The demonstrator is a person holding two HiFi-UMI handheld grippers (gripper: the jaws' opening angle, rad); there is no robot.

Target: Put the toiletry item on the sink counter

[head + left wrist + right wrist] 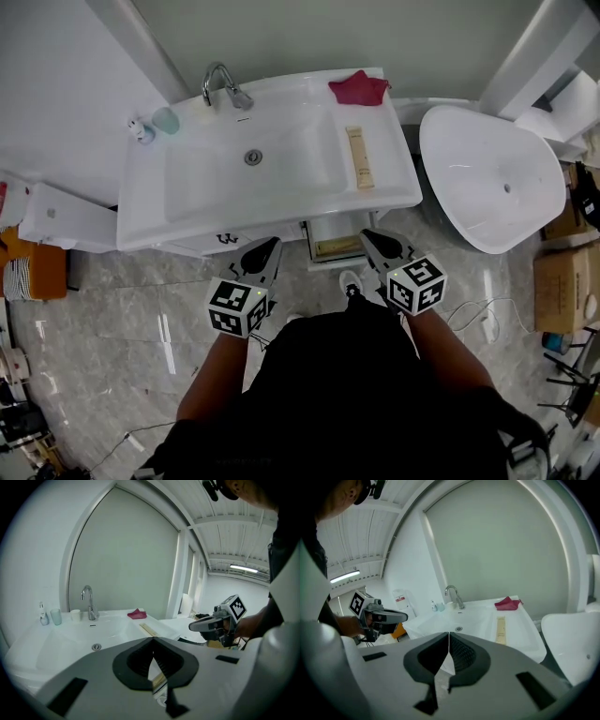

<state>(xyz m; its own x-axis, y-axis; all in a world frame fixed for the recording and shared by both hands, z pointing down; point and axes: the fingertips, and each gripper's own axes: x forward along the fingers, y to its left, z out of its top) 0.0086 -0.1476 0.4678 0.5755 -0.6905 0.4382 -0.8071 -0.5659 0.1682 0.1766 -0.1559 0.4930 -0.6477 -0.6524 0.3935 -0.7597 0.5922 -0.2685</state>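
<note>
Toiletry item (360,157): tan stick, flat on sink counter (394,183), right of basin.
Red cloth (358,88): rear corner, behind it.
Faucet (223,84), cup (166,120): rear left.
Left gripper (267,246), right gripper (373,239): jaws together, empty, short of counter.

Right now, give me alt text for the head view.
A long beige toiletry box lies on the white sink counter, right of the basin. Below, a person holds the left tool and right tool, both shut, short of its front edge.
</note>
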